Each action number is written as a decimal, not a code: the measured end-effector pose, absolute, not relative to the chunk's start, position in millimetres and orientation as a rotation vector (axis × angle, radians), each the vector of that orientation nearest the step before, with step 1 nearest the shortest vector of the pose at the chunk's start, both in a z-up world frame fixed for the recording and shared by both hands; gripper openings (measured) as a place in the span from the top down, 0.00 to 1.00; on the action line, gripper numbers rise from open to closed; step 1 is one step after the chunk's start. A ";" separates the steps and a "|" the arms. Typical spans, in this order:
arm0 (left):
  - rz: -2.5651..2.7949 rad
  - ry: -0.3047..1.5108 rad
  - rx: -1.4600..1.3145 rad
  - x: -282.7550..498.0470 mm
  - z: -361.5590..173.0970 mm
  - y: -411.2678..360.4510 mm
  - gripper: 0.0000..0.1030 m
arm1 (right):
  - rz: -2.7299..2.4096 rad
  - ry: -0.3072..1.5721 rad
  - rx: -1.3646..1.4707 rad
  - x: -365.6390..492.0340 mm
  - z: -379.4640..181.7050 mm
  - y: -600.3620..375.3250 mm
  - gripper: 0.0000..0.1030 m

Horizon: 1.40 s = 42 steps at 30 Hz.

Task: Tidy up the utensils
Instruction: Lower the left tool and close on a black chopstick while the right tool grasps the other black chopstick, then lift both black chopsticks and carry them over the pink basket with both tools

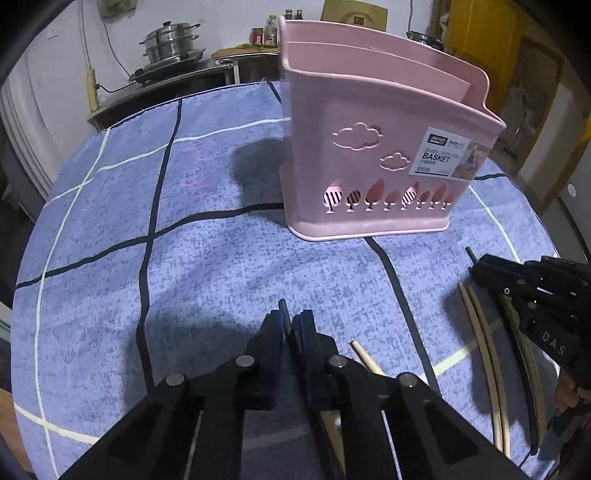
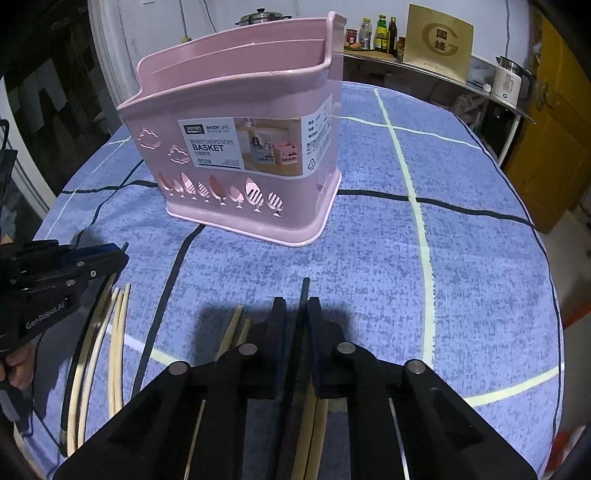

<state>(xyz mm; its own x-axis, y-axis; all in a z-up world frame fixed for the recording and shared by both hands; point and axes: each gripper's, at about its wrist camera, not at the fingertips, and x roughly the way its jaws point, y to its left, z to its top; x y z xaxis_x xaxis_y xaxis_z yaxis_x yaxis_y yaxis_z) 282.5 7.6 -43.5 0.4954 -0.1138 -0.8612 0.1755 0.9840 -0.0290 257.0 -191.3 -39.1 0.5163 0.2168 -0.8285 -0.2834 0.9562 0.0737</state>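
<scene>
A pink plastic chopstick basket (image 1: 373, 147) stands upright on the blue checked tablecloth; it also shows in the right wrist view (image 2: 240, 140). My left gripper (image 1: 290, 321) is shut on a dark chopstick (image 1: 284, 314) whose tip sticks out past the fingers. My right gripper (image 2: 300, 310) is shut on another dark chopstick (image 2: 305, 291). Each gripper shows in the other's view, the right one (image 1: 480, 266) and the left one (image 2: 118, 254). Both are held low, in front of the basket. Several pale and dark chopsticks (image 2: 110, 343) lie on the cloth between the grippers, seen also in the left wrist view (image 1: 484, 339).
The round table (image 2: 461, 258) curves away at its edges. Behind it are a counter with a steel steamer pot (image 1: 170, 44), bottles (image 2: 380, 33), a gold plaque (image 2: 437, 40) and a white kettle (image 2: 511, 81). A yellow door (image 2: 554, 147) is at the right.
</scene>
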 end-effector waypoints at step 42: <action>-0.256 0.720 -0.010 223.6 117.7 27.0 0.96 | 0.406 0.663 0.003 201.7 94.3 -198.1 0.96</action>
